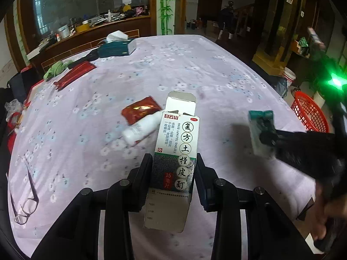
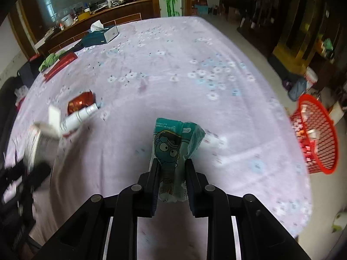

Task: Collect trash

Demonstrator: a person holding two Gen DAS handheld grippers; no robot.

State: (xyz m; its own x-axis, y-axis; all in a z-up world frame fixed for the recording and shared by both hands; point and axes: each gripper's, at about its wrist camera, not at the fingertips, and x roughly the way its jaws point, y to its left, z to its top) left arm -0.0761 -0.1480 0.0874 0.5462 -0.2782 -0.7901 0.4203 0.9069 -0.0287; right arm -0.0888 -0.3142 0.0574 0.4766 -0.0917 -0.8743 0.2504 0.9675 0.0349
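A round table with a lilac flowered cloth fills both views; behind it stands a wooden counter full of kitchen things. A tissue box sits at the far left edge of the table, and glasses lie at the near left edge. Near the middle lie a red packet and a white bottle, touching each other. A red basket stands on the floor beside the right edge, with trash inside.

The left gripper is closed on a white and green box whose top flap is open, held upright above the table. The right gripper clamps a teal wrapper with a cartoon face, also above the table.
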